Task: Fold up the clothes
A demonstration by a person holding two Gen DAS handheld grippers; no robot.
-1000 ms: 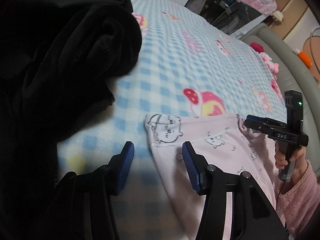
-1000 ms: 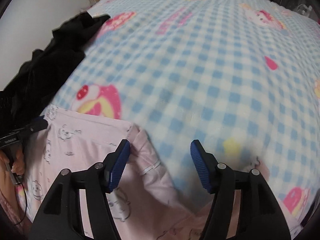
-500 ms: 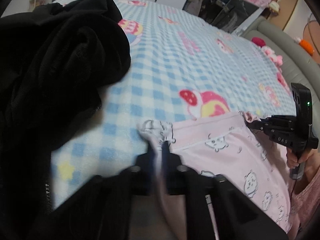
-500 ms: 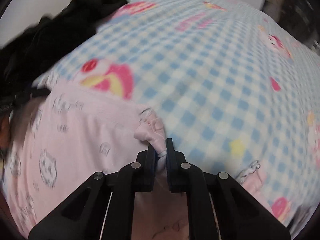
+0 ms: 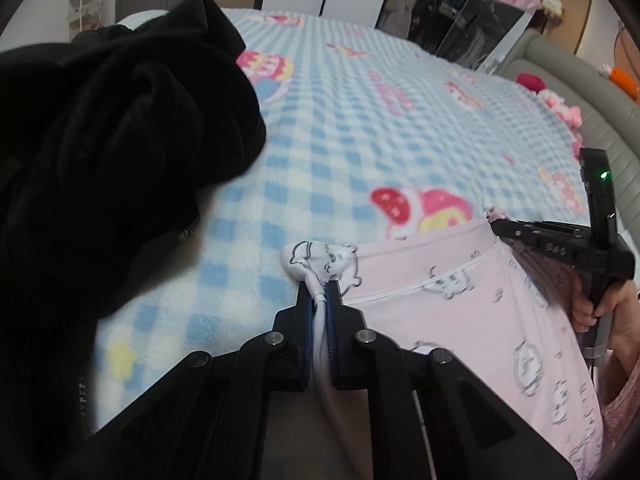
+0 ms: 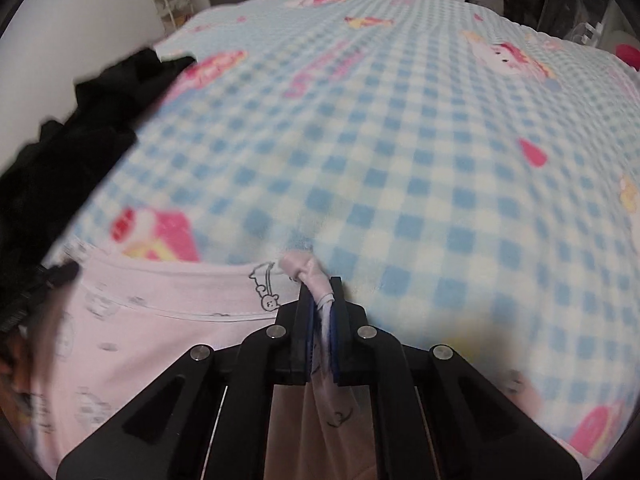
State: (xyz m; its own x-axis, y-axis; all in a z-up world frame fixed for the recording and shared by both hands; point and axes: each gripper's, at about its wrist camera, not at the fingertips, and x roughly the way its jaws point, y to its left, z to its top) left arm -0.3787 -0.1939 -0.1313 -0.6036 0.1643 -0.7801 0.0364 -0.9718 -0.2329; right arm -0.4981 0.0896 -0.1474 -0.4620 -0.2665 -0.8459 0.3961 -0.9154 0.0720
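Before you: pink printed garment (image 5: 460,320) on checked fleece blanket (image 5: 360,128); heaped black clothing (image 5: 100,160) on the blanket to its left.

Pale pink cotton garment w/ grey cartoon-animal print (image 5: 460,320), white piping. Fleece blanket in light-blue/white check (image 5: 360,128), pink-red-yellow cartoon motifs, one at 12 o'clock of garment. Plain black crumpled clothing pile (image 5: 112,140) at 10 o'clock. Gripper pads (image 5: 307,320) blue, frames black.

Ahead of me: checked blanket (image 6: 400,152) wide open, free to pass fwd + right. Black clothes pile (image 5: 100,152) blocks left side, close by. Grey headboard (image 5: 568,92) w/ plush toys (image 5: 560,108) bounds far right edge.
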